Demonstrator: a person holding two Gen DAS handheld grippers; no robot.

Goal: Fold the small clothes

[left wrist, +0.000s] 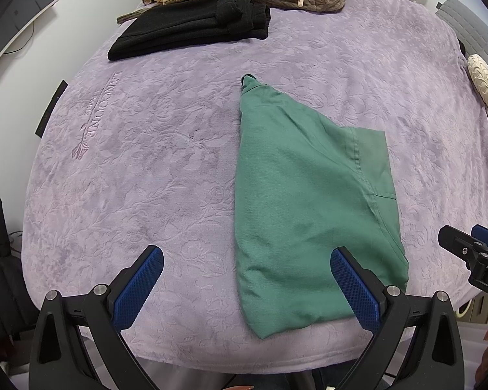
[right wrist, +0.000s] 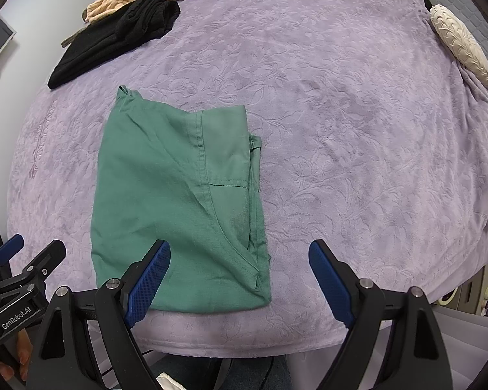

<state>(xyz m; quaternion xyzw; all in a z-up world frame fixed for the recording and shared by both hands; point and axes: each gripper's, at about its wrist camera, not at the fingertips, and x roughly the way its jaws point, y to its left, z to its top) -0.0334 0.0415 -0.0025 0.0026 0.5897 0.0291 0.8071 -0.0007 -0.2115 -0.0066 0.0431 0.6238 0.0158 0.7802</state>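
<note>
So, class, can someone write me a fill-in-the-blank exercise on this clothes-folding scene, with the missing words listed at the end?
1. The green shirt lies folded on a ____ blanket.
2. Both the left gripper and the right gripper have their jaws ____.
3. Beyond the shirt, near the far edge, lies a folded ____ garment.
4. The gripper pads are coloured ____.

Missing words: purple; open; black; blue

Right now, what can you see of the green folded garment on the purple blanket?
The green folded garment is a matte woven-looking top, folded lengthwise into a tall narrow shape. A short sleeve with a stitched hem lies across its upper right, and the collar end points away. It lies flat on the purple embossed blanket, near its front edge. Neither open gripper touches it.
</note>
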